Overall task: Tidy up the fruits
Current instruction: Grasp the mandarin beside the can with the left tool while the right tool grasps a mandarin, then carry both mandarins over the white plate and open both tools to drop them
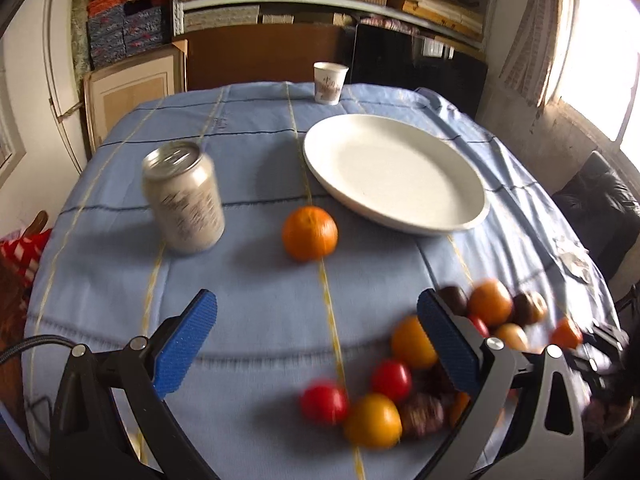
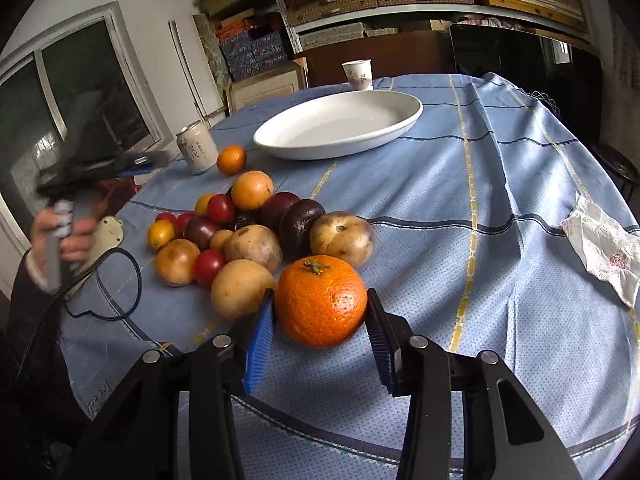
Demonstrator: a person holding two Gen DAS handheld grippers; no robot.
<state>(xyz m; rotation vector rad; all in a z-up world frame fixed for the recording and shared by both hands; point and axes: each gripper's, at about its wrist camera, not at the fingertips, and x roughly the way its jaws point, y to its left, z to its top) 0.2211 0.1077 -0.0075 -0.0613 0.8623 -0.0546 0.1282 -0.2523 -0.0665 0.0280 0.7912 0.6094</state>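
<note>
A: Your right gripper (image 2: 320, 316) is closing its blue pads on the big orange (image 2: 321, 301) at the near edge of the fruit pile (image 2: 248, 232); both pads are pressing against its sides, and it is still sitting on the blue tablecloth (image 2: 500, 208).

B: And your left gripper (image 1: 316, 344)?

A: You are holding it wide open with nothing between the pads. It is hovering over bare cloth, with the pile just to its right; the right pad is overlapping some of the fruit in the left wrist view, which is blurred.

B: What is lying around the big orange?

A: Pale brown round fruits are sitting just to its left and just beyond it, one of them touching the left pad's outer face. Farther off, dark purple fruits, red ones and small yellow-orange ones are crowding together.

B: Anything apart from the pile?

A: A small orange (image 2: 231, 159) is sitting alone beyond it, beside a pale drink can (image 2: 197, 152) standing upright to its left. The white plate (image 2: 340, 124) is lying farther back, holding nothing, and a paper cup (image 2: 357, 75) is standing at the far edge. A crumpled cloth (image 2: 604, 248) is lying far right.

B: And your left hand (image 2: 60, 236)?

A: It is gripping the other tool's handle at the table's left edge, blurred.
</note>
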